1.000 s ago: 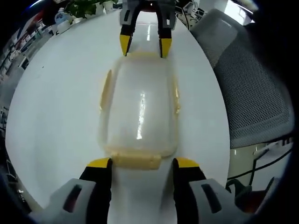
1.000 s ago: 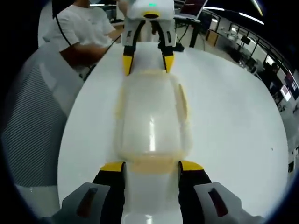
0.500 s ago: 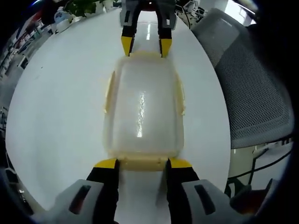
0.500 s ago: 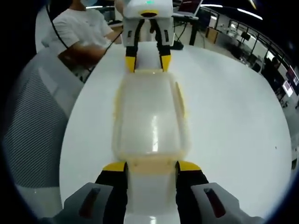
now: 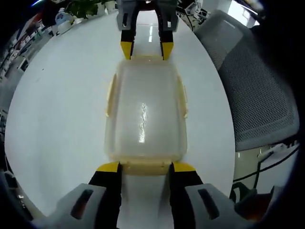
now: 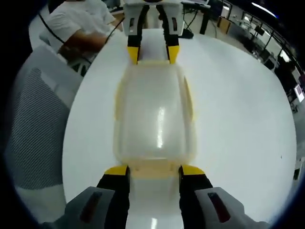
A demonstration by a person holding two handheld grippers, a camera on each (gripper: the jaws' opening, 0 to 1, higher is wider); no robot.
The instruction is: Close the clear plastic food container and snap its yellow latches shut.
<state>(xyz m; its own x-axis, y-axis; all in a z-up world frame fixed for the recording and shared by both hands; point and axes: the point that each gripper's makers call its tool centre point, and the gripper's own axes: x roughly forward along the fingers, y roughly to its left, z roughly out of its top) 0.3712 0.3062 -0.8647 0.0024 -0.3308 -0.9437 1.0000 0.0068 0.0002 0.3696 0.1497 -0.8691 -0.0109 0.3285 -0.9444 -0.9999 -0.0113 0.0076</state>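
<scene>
— On the table (image 5: 57, 109), left gripper view: what's where?
— Mid-table sits the container (image 5: 145, 114), lid on. The left gripper (image 5: 145, 167) straddles its near end latch (image 5: 145, 167), jaws apart, tips beside the latch. The right gripper (image 5: 146, 49) meets the far end. A chair (image 5: 252, 95) stands by the table's edge.
— And the right gripper view?
— Same container (image 6: 155, 114); the right gripper (image 6: 154, 170) brackets its near latch (image 6: 153, 169), jaws spread. The left gripper (image 6: 152, 53) is opposite. A person (image 6: 81, 24) sits at the far edge.

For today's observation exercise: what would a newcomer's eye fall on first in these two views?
The clear food container, lid on, lies mid-table with pale yellow latches along its edges. The left gripper and right gripper straddle the latches at its two opposite ends, yellow-tipped jaws apart. A grey mesh chair stands beside the table.
</scene>
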